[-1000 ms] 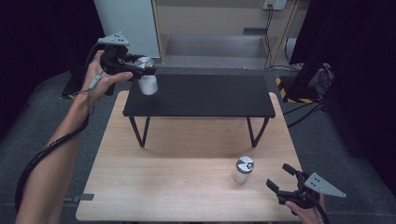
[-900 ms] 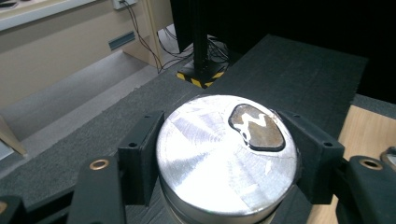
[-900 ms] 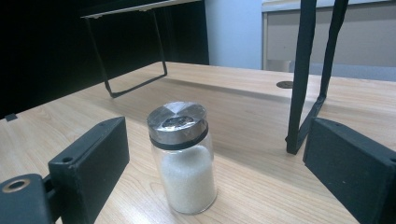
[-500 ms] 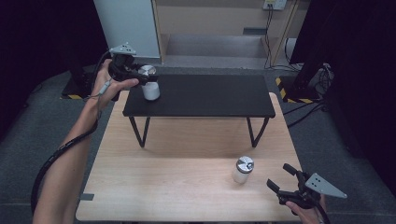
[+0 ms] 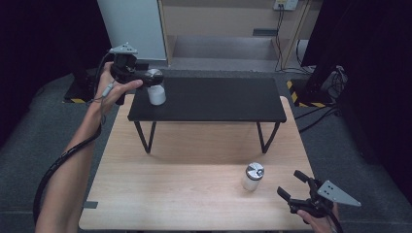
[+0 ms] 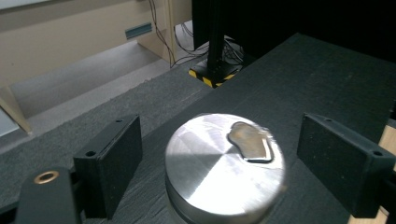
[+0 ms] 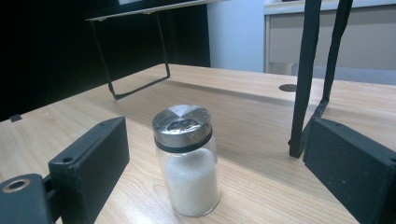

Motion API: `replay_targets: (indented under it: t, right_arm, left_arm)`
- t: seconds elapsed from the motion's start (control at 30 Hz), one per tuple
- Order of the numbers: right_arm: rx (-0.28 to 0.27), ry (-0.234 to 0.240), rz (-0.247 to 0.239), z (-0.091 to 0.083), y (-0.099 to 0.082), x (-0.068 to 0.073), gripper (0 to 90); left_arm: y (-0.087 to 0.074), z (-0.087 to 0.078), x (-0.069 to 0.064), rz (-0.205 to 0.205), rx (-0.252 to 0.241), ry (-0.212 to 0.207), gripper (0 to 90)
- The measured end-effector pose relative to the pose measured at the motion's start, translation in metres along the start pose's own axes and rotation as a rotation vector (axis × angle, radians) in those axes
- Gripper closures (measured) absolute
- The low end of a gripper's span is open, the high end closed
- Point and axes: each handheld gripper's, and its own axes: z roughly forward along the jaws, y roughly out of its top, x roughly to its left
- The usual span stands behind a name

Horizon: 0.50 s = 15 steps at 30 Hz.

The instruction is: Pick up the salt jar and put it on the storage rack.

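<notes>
Left tongs (image 5: 151,77) at the far left corner of the black raised shelf (image 5: 214,99), hovering directly over a jar (image 5: 156,94) with a silver lid. Jaws have just been opening; in the left gripper view they stand apart on either side of the lid (image 6: 225,164), a gap showing on both sides, pads not pressing. The jar sits upright on the shelf close to its left edge, white contents visible below the lid in the high view. Left hand (image 5: 112,90) wraps the tool body from the left, a cable trailing down along the forearm. Right tongs (image 5: 291,187) low at the near right corner of the wooden worktop (image 5: 194,160), jaws apart, nothing between the pads. A second jar (image 5: 252,176) stands upright on the worktop just left of them, near the near edge and apart from the jaws; the right gripper view has it (image 7: 187,161) ahead between the two open jaws, a clear glass body part filled with white grains, metal cap with a dark band beneath. The shelf stands on thin black legs (image 5: 145,137) on the far half of the worktop. Grey floor around, a pale cabinet (image 5: 131,26) beyond.
</notes>
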Motion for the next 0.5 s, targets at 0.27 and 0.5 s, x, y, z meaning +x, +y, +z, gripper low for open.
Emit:
replay_targets:
  t: [0.27, 0.5]
  right_arm:
    - [0.002, 0.008, -0.001, 0.002, 0.000, 0.000, 6.9]
    - [-0.006, 0.012, -0.001, 0.001, 0.000, 0.001, 6.9]
  left_arm:
    - [-0.008, -0.023, -0.012, 0.000, -0.047, -0.016, 10.1]
    - [-0.018, -0.050, -0.034, 0.015, -0.090, -0.020, 7.8]
